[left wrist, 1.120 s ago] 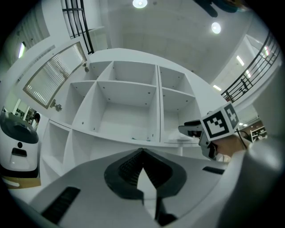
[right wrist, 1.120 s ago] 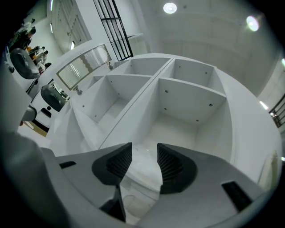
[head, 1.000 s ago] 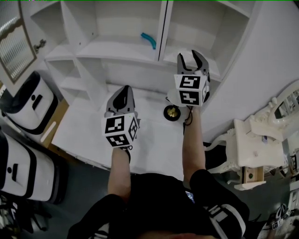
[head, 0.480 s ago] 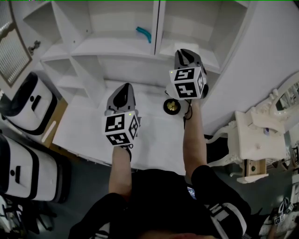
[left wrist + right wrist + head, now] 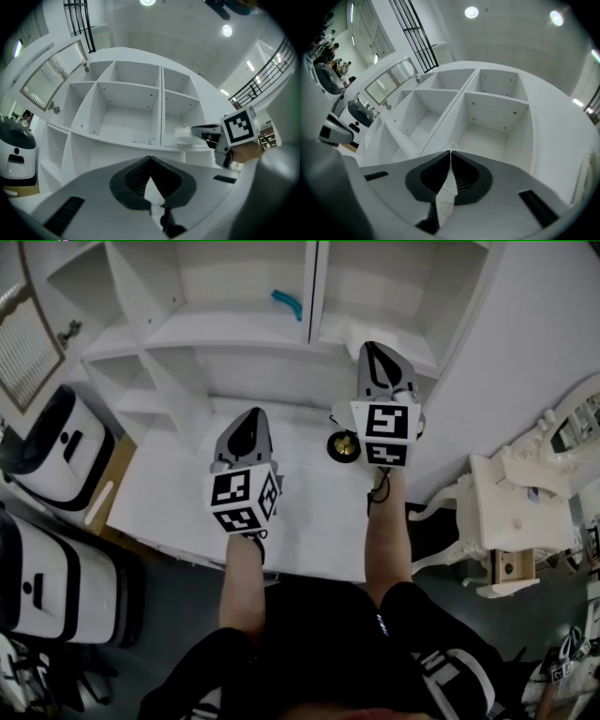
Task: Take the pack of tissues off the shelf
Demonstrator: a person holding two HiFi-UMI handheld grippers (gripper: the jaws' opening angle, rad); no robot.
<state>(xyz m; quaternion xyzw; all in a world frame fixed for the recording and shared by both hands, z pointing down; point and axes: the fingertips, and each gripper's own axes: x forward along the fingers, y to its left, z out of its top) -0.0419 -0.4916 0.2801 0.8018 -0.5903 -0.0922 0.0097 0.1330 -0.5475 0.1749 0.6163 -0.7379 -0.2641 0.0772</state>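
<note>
My right gripper reaches to the front edge of the white shelf unit's right compartment. Its jaws have just closed and now stand shut on the pack of tissues, a thin white wrapper pinched between the pads. In the left gripper view, the white pack sticks out at the tip of the right gripper, in front of that compartment. In the head view the gripper hides the pack. My left gripper hovers over the white table, shut with nothing in it.
A teal object lies on a higher shelf. A round black and gold thing sits on the table under the right gripper. White robot-like units stand at the left. An ornate white chair is at the right.
The right gripper's jaws, wide open a second ago at the shelf front, have come together, and that hand has shifted slightly. The left gripper has stayed in place.
</note>
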